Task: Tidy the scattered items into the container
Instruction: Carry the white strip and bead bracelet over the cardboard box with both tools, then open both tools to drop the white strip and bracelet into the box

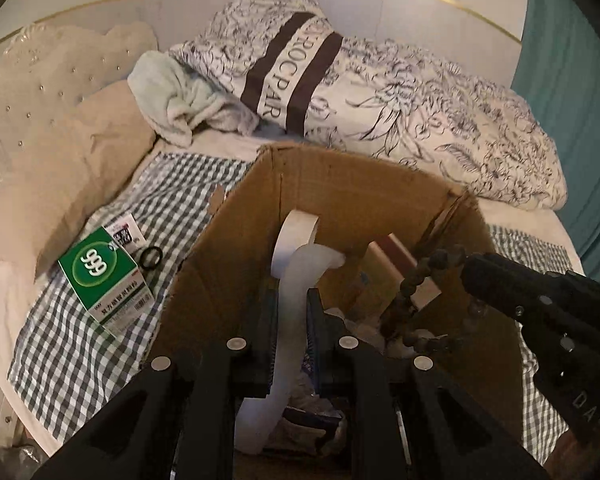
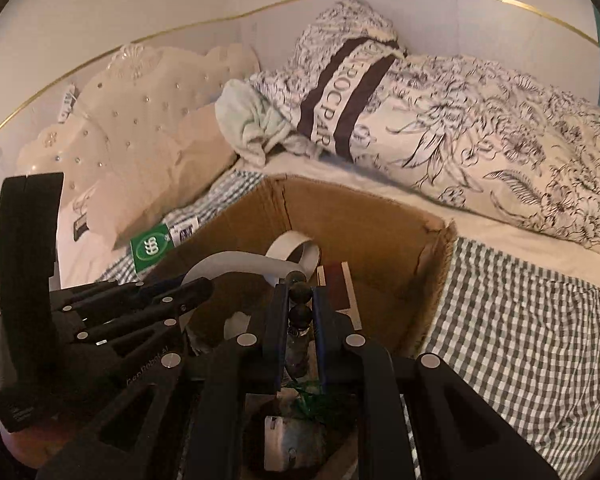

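Cardboard box (image 1: 340, 196) on bed. Left tool (image 1: 292, 304) grips white hanger (image 1: 296, 280) (over box). Right tool (image 2: 300, 304) clamps dark bead string (image 2: 300, 314).

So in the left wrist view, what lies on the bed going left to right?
Beige pillow → green "999" medicine box → small black ring → brown cardboard box → black-and-white floral duvet.
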{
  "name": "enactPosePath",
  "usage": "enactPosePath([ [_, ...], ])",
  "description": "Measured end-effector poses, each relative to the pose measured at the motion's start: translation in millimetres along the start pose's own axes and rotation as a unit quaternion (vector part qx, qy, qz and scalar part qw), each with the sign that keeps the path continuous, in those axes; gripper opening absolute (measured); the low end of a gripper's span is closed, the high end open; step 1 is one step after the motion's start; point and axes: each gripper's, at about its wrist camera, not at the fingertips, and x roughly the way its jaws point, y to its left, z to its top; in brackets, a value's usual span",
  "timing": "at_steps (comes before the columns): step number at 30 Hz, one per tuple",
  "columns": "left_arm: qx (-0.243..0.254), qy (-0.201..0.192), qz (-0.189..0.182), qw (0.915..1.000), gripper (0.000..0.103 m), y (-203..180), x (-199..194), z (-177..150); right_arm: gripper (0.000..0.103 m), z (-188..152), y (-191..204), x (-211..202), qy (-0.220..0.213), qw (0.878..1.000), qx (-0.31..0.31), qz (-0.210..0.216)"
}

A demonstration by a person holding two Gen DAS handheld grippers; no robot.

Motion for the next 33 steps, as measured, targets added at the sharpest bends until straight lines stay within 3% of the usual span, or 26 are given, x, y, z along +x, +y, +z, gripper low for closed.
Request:
enactPosePath([
  [8,0.002,0.043,0.007,0.999,0.015,0,22,-8,0.011,-12,-1,27,0.049,0.999,-0.004,-0.01],
  [11,0.001,0.045,0.009,0.999,0.024,-1,21,-9,0.012,-15,-2,29,0.056,0.998,-0.004,-0.018],
  [12,-0.001,0.045,0.011,0.9989,0.031,0,20,-8,0.012,-15,-2,28,0.055,0.998,-0.006,-0.022],
  [15,-0.014,0.035,0.022,0.999,0.068,3,13,-6,0.012,-14,0,23,0.051,0.998,-0.01,-0.029],
  [16,-0.019,0.029,0.023,0.9991,0.068,4,9,-5,0.013,-13,0,19,0.049,0.998,-0.012,-0.033],
  [18,-0.023,0.021,0.021,0.9993,0.068,5,1,-2,0.017,-12,2,12,0.041,0.998,-0.013,-0.037],
  [22,-0.02,0.007,0.023,0.9995,0.068,3,-17,2,0.034,-8,5,-11,0.013,0.999,-0.014,-0.043],
  [26,-0.024,-0.012,0.017,0.9995,0.07,3,-38,4,0.037,-5,10,-36,-0.011,0.999,-0.018,-0.043],
  [29,-0.026,-0.032,0.021,0.9989,0.083,0,-57,6,0.04,-4,13,-53,-0.025,0.998,-0.021,-0.046],
  [33,-0.03,-0.057,0.03,0.9975,0.09,-4,-80,6,0.059,-6,13,-79,-0.052,0.997,-0.017,-0.059],
])
